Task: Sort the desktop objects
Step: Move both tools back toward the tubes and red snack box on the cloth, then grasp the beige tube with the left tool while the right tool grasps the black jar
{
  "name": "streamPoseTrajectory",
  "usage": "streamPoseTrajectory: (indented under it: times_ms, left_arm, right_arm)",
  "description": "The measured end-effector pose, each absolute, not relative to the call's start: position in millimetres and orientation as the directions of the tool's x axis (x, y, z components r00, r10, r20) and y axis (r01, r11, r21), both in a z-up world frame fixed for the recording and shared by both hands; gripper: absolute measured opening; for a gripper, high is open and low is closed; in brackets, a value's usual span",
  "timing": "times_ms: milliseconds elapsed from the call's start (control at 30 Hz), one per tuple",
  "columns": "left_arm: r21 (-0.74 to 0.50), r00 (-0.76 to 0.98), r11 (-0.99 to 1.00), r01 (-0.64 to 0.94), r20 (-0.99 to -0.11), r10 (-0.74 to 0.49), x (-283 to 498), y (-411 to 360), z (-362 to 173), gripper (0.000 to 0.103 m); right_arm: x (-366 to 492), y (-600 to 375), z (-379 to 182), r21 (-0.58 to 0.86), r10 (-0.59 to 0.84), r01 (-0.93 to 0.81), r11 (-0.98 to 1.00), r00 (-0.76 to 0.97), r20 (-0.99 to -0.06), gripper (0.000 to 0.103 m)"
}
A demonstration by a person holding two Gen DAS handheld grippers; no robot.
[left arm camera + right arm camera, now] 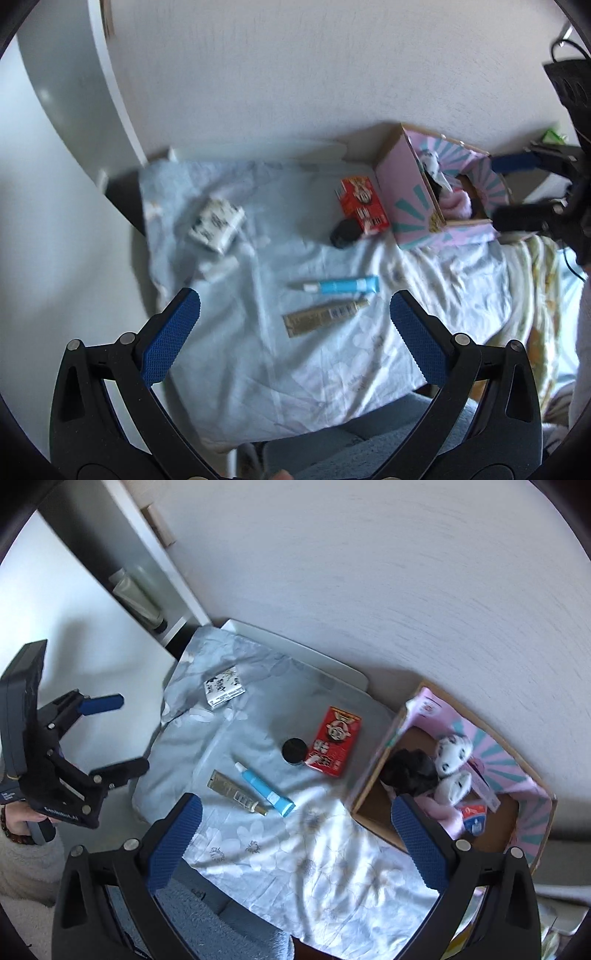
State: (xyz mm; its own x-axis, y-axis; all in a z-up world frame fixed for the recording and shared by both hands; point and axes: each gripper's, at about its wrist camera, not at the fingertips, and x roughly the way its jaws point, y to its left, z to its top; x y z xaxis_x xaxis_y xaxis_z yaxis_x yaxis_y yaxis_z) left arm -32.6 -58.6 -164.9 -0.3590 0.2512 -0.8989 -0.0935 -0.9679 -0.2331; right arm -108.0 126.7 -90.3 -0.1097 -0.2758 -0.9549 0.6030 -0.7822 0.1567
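On a pale blue floral cloth [314, 856] lie a blue tube [341, 286] [266, 790], a gold tube [325, 317] [236, 794], a red box [364, 205] [334, 740], a round black jar [343, 232] [293, 751] and a white printed pack [216, 223] [223, 688]. A pink cardboard box [410, 192] [517, 775] at the right holds plush toys [452, 764] and a black item [408, 770]. My left gripper [295, 306] [127, 733] hovers open above the tubes, holding nothing. My right gripper [295, 812] [513, 192] is open and empty, above the cloth near the box.
A white wall [369, 572] runs behind the cloth. A white shelf unit [147, 590] with bottles stands at the far left. A hand [18, 823] and fuzzy sleeve hold the left gripper. Grey fuzzy fabric [221, 923] lies at the near edge.
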Motion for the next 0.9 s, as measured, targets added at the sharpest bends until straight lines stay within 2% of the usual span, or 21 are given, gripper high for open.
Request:
streamPoseTrajectory:
  times_ms: [167, 267, 333, 400, 467, 600, 633, 733, 833, 867, 900]
  left_arm:
    - [-0.273, -0.345, -0.95, -0.15, -0.886, 0.309, -26.5, -47.9, -189.2, 0.103]
    - [-0.192, -0.371, -0.951, -0.243, -0.887, 0.275, -19.5, -28.6, -205.0, 0.101]
    - [-0.187, -0.386, -0.921, -0.341, -0.866, 0.318, -12.7, -15.1, -217.1, 0.097]
    - [-0.181, -0.375, -0.894, -0.409, -0.86, 0.346, -11.2, -4.9, -231.2, 0.09]
    - [-0.185, -0.353, -0.883, -0.431, -0.866, 0.354, -15.3, -0.3, -244.2, 0.085]
    - [-0.196, -0.274, -0.853, -0.484, -0.892, 0.36, -24.4, 10.2, -277.1, 0.064]
    - [-0.188, -0.262, -0.849, -0.494, -0.899, 0.351, -24.9, 12.9, -281.7, 0.061]
    - [-0.17, -0.235, -0.829, -0.532, -0.912, 0.338, -23.7, 21.2, -293.7, 0.057]
    - [-0.147, -0.229, -0.813, -0.563, -0.918, 0.325, -24.6, 28.5, -298.9, 0.056]
    - [-0.139, -0.23, -0.809, -0.571, -0.919, 0.321, -25.0, 30.7, -299.2, 0.052]
    - [-0.136, -0.228, -0.805, -0.578, -0.92, 0.319, -26.7, 31.6, -300.2, 0.045]
  right_arm:
    - [-116.9, 101.7, -111.7, 0.138, -0.261, 0.669, -0.73, -0.086, -0.961, 0.102]
    - [-122.3, 86.1, -132.5, 0.109, -0.237, 0.722, -0.683, -0.078, -0.969, 0.102]
    - [-122.6, 75.3, -146.3, 0.101, -0.239, 0.77, -0.629, -0.068, -0.969, 0.102]
    - [-122.5, 64.8, -160.5, 0.105, -0.239, 0.816, -0.568, -0.041, -0.97, 0.102]
    - [-123.3, 55.7, -175.6, 0.117, -0.222, 0.865, -0.487, 0.006, -0.975, 0.091]
    - [-131.3, 43.7, -204.3, 0.11, -0.151, 0.925, -0.364, 0.059, -0.987, 0.077]
    - [-133.3, 42.3, -210.7, 0.106, -0.135, 0.934, -0.34, 0.064, -0.989, 0.072]
    - [-138.5, 40.7, -226.8, 0.081, -0.082, 0.952, -0.295, 0.06, -0.995, 0.07]
    - [-139.5, 42.7, -236.3, 0.086, -0.052, 0.96, -0.266, 0.075, -0.996, 0.06]
    - [-139.3, 43.1, -238.3, 0.093, -0.047, 0.962, -0.257, 0.084, -0.995, 0.057]
    - [-138.6, 43.3, -240.6, 0.1, -0.042, 0.964, -0.245, 0.093, -0.995, 0.056]
